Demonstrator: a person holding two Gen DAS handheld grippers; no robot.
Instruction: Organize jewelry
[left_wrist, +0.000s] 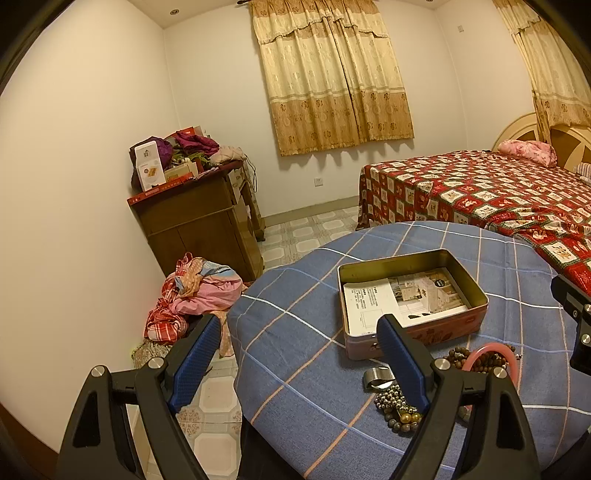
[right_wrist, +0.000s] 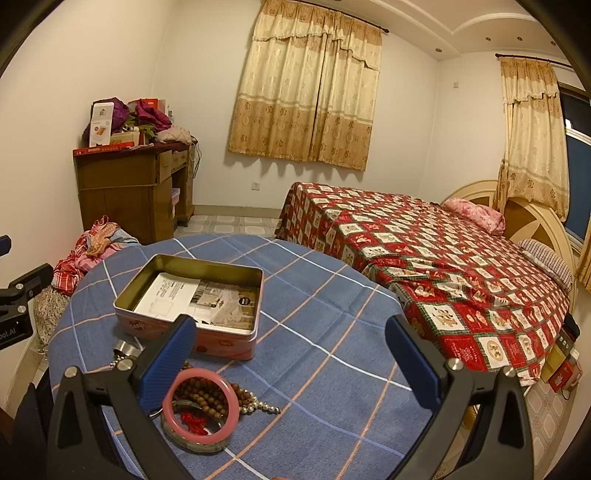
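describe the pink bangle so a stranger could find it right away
On the round table under the blue checked cloth, look nearer than the open tin box, in the jewelry heap. The pink bangle is a smooth solid ring lying over brown wooden beads; its neighbours are beaded strands.
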